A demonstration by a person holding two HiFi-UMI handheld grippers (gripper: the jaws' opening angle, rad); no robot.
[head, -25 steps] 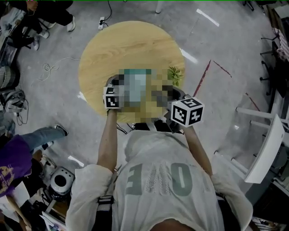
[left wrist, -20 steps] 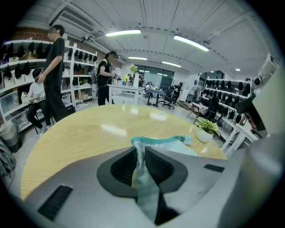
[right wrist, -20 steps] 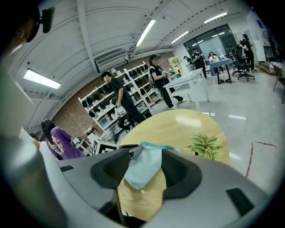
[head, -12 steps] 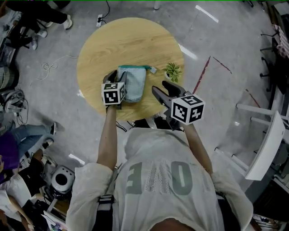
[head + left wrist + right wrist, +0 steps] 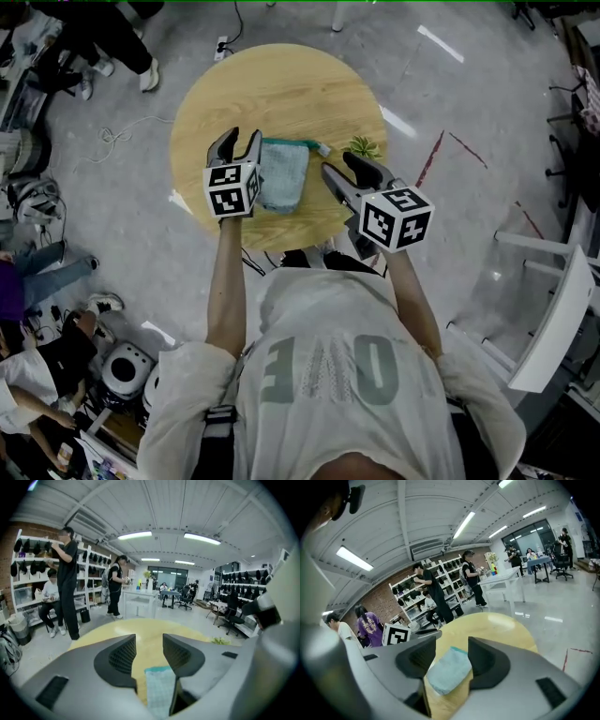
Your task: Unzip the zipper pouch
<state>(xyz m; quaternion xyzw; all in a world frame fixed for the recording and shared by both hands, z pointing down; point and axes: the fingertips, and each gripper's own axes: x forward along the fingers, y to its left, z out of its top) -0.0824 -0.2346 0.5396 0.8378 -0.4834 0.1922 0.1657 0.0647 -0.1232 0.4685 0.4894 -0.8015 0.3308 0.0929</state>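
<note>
The teal zipper pouch point(image 5: 282, 175) lies flat on the round wooden table point(image 5: 281, 89), with a small tab at its far right corner. My left gripper point(image 5: 234, 143) hangs just left of the pouch, lifted above it. Its jaws have just been opening and nothing is between them. In the left gripper view the pouch point(image 5: 158, 692) shows below the gap. My right gripper point(image 5: 345, 172) hovers open to the right of the pouch. In the right gripper view the pouch point(image 5: 449, 670) lies on the table beyond the empty jaws.
A small green plant point(image 5: 364, 147) stands on the table by the right gripper's tips. Cables point(image 5: 112, 139) trail over the floor at left, and a white chair point(image 5: 553, 309) is at right. People stand and sit by the shelves point(image 5: 65, 588) around the room.
My left gripper has risen off the pouch's left edge and its jaws have parted. The right gripper has lifted a little. The pouch stays where it lay.
</note>
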